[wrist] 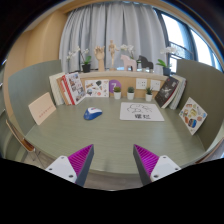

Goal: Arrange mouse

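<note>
A small blue and white mouse [92, 114] lies on the grey-green table [110, 135], left of a white mat with dark print [141, 113]. My gripper [113, 160] is open and empty, held above the table's near part, its magenta pads [81, 159] wide apart. The mouse is well beyond the fingers, a little to the left of them. Nothing stands between the fingers.
Books and cards lean along the table's far and side edges: a tan card [42, 108], a red book [66, 89], a picture book [192, 115]. Small potted plants [130, 92] stand at the back. A shelf and curtains are behind.
</note>
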Motion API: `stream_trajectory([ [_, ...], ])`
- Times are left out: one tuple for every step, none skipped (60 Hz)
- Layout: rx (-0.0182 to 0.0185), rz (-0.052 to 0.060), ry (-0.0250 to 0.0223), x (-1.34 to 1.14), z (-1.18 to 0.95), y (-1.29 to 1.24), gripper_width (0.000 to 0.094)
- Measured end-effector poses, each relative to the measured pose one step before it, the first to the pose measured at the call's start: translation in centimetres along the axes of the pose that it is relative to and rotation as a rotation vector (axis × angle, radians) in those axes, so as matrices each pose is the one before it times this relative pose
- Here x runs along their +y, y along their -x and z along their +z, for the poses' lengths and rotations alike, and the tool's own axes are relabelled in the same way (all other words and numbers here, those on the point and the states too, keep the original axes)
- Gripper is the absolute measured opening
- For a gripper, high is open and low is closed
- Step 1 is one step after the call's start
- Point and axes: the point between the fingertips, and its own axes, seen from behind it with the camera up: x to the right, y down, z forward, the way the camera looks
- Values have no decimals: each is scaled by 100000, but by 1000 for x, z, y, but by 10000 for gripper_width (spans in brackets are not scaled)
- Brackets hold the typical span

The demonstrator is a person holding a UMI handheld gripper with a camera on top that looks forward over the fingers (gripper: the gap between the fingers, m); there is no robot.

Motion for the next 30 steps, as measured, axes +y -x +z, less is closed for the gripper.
stream_trajectory([
  [-443, 143, 489, 114, 847, 822, 790],
  [-479, 106, 426, 86, 828, 783, 790],
  [-602, 54, 451, 49, 737, 675, 791],
  [-559, 28, 555, 22, 797, 693, 790],
  [-381, 26, 603, -12, 788, 660, 792],
  [-237, -7, 553, -69, 748, 605, 793],
  [-311, -58, 605, -118, 707, 511, 792],
  [-143, -27, 443, -143, 807, 564, 793],
  [-132, -9, 255, -154, 896, 626, 795],
  [-307, 59, 397, -185, 826, 552, 794],
  [-509, 119, 432, -181, 748, 486, 795],
  [-253, 171, 230, -233, 862, 494, 796],
  [-91, 176, 211, -239, 866, 459, 797],
  [-31, 207, 282, -246, 867, 446, 794],
  [26, 207, 380, -194, 870, 414, 798],
  [157, 242, 540, -192, 866, 353, 798],
  [225, 191, 608, -157, 868, 251, 798],
  [303, 165, 633, -160, 874, 246, 797],
  [258, 168, 487, -174, 807, 262, 798],
  [217, 109, 315, -230, 820, 250, 798],
  [199, 154, 289, -227, 801, 266, 797],
  [277, 204, 285, -232, 794, 191, 796],
  [361, 264, 317, -209, 790, 158, 795],
  [367, 193, 318, -198, 766, 123, 795],
  [332, 183, 338, -205, 779, 162, 795],
  [235, 131, 349, -217, 761, 160, 795],
  [229, 155, 365, -213, 760, 158, 797],
  [232, 245, 348, -238, 730, 150, 797],
  [258, 166, 236, -242, 693, 120, 796],
  [237, 148, 230, -267, 642, 109, 797],
])
